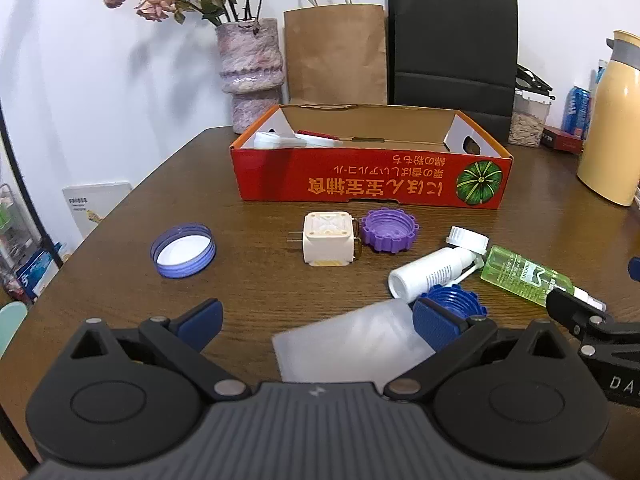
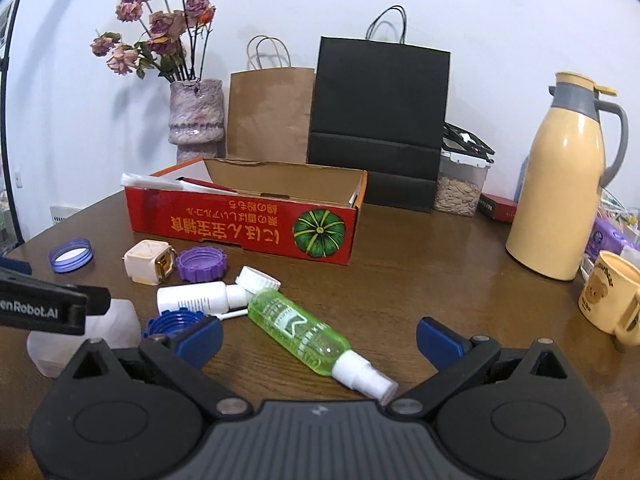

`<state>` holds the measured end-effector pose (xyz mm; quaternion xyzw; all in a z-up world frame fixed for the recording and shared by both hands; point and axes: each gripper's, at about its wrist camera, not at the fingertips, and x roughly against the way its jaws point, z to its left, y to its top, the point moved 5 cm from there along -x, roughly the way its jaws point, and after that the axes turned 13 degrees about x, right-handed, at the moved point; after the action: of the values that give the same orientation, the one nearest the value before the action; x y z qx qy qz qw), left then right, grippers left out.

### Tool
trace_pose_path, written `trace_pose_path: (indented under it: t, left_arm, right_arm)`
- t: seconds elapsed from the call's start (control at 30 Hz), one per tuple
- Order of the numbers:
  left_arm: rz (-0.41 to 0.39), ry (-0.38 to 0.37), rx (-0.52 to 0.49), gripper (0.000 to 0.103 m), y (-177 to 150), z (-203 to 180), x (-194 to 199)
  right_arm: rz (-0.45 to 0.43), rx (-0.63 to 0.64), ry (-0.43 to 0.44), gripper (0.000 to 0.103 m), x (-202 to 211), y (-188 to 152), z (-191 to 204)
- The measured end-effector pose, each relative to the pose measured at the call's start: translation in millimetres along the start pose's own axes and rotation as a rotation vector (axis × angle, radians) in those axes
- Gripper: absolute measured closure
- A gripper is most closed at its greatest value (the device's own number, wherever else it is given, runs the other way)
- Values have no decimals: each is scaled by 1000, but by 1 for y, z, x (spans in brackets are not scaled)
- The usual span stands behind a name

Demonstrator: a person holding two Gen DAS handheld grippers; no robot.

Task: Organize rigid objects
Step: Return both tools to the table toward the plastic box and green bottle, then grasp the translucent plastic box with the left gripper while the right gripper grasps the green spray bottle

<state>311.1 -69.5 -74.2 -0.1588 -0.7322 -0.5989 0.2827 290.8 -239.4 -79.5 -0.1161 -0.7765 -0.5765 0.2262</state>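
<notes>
Left tool (image 1: 318, 322) wide apart, empty; right tool (image 2: 320, 338) apart over green bottle (image 2: 298, 330).

Left gripper (image 1: 318, 322): black plastic body w/ ribbed grey centre panel, small white logo, two round black hubs, silver pivot pins, triangular cut-outs, blue ribbed finger pads (image 1: 438, 326). Right gripper (image 2: 319, 339): same build, blue pads (image 2: 438, 340). White lettering on the side, partly readable "enRobot.AI".

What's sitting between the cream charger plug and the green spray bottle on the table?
The purple ridged cap lies beside the charger plug; then come the white bottle and its loose white cap, next to the green spray bottle. The right wrist view shows this best.
</notes>
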Motion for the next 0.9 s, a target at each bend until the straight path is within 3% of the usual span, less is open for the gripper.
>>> trace_pose_path:
  t: [0.4,0.9]
  left_arm:
    - [-1,88,33,0,-26,-15,-1]
    - [35,99,66,0,-27,14,-21]
  right_arm:
    - [4,-27,4,0,1,-12,-4]
    - [23,-14,-9,0,0,-18,0]
